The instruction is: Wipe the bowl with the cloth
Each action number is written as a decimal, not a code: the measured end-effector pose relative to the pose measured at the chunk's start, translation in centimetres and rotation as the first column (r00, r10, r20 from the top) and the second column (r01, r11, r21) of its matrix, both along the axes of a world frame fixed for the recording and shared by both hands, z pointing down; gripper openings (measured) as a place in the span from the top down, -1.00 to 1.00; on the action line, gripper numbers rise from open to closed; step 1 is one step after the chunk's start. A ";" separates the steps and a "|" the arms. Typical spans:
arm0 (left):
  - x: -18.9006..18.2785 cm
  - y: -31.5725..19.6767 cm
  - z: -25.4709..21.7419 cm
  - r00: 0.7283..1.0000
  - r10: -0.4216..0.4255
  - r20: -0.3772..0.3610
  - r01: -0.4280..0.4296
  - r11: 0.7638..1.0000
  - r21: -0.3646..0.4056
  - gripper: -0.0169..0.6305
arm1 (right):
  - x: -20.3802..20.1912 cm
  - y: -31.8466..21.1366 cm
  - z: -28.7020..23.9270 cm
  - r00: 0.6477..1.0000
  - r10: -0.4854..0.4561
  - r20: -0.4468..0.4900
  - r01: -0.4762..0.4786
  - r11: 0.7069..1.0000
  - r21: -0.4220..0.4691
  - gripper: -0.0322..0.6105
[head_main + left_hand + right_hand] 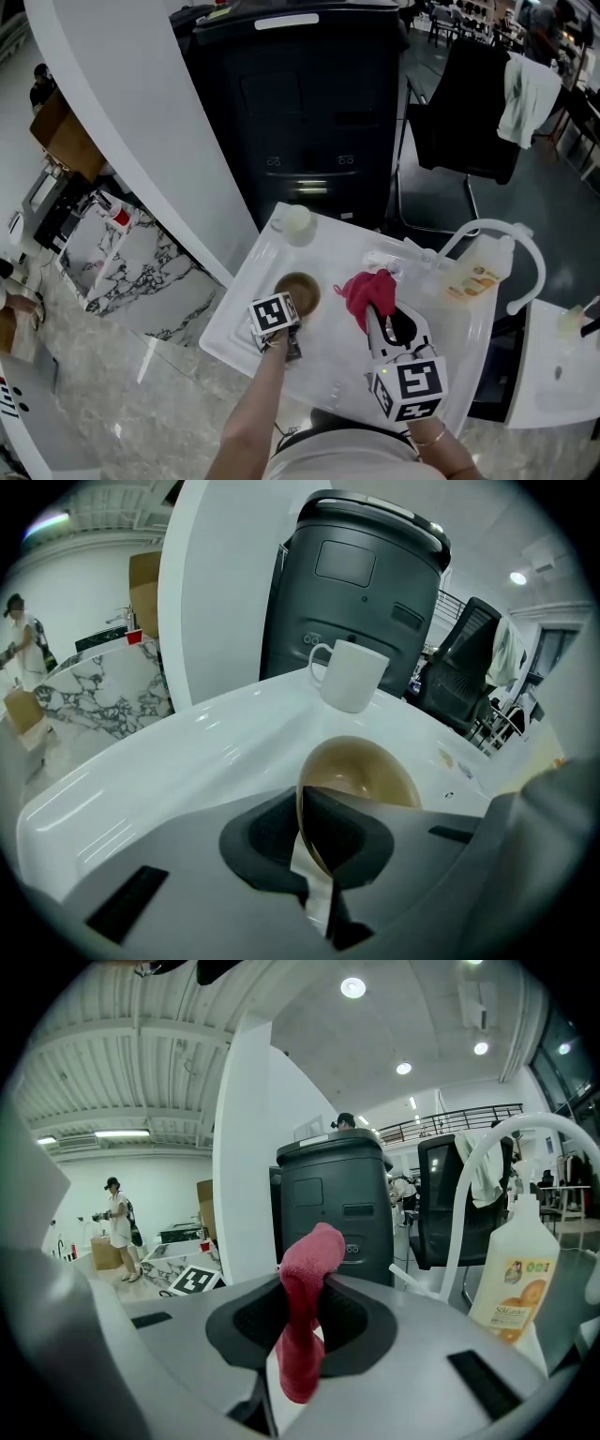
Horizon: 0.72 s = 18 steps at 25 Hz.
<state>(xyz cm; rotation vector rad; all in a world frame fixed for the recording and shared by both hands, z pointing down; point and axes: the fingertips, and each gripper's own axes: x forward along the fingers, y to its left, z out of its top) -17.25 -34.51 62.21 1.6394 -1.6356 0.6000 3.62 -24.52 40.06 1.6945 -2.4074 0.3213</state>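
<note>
Now your left tongs (314,855) are pinching shut on the rim of the brown bowl (366,775), tilted over the white surface (187,752). It is probably hard, slippery and breakable. Your right tongs (300,1335) are squeezing the soft red cloth (305,1269).

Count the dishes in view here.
2: the brown bowl, gripped by its rim in the left gripper, and a white mug at the counter's far edge. None looks hidden.

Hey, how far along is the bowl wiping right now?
Done: the left gripper is shut on the bowl rim, the right gripper on the red cloth. In hand: bowl and cloth sit apart over the white sink. Left: all the wiping, it seems.
</note>
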 end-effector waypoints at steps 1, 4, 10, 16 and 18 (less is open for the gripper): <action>0.4 0.0 0.2 1.000 0.002 -0.026 -0.002 1.000 -0.008 0.87 | 0.0 0.0 0.0 1.000 0.001 0.000 -0.001 1.000 -0.002 0.66; 0.7 -0.2 0.4 0.999 0.003 -0.050 -0.004 1.000 -0.021 0.87 | 0.2 -0.1 0.2 1.000 0.004 0.001 -0.004 1.000 -0.007 0.66; 0.6 -1.1 0.9 0.999 -0.020 -0.044 0.018 0.999 -0.048 0.87 | 0.3 -0.4 0.6 1.000 0.002 0.000 -0.002 1.000 -0.017 0.66; 0.8 -1.3 1.2 0.999 -0.032 -0.040 0.029 0.998 -0.058 0.86 | 0.7 -0.4 0.8 1.000 0.003 0.000 -0.003 1.000 -0.019 0.66; 0.8 -1.5 1.3 0.999 -0.032 -0.039 0.029 0.998 -0.061 0.86 | 0.7 -0.6 0.9 1.000 0.003 0.000 -0.004 1.000 -0.021 0.66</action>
